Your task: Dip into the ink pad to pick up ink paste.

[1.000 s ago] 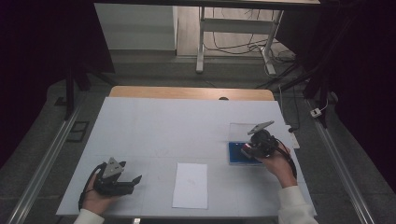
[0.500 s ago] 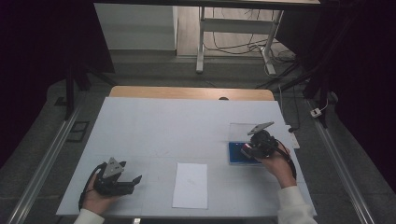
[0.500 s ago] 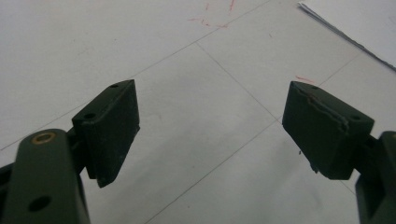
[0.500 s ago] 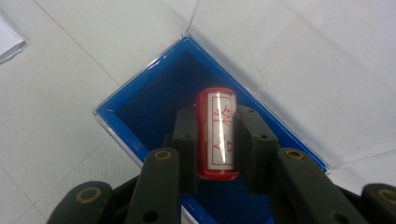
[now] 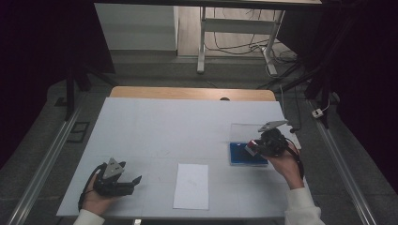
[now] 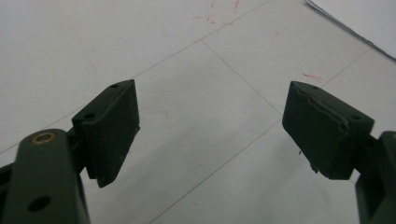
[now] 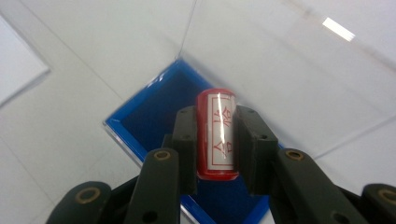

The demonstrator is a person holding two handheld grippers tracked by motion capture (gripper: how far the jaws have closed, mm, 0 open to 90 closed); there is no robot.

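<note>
A red cylinder stamp with a white label and red characters is clamped between the black jaws of my right gripper. It hangs just over a blue ink pad tray with its clear lid open. From above, the right gripper and stamp sit over the blue tray at the table's right. My left gripper rests low at the front left of the table, open with nothing between its jaws; the same gripper looks onto bare white tabletop. A white paper sheet lies front centre.
The white table top carries thin grid lines and small red marks. The clear lid stands behind the blue tray. A corner of the paper sheet lies just beyond the left gripper. Metal rails run along both table sides.
The right hand has shifted slightly over the blue tray with the stamp still gripped. The left hand has stayed put.
</note>
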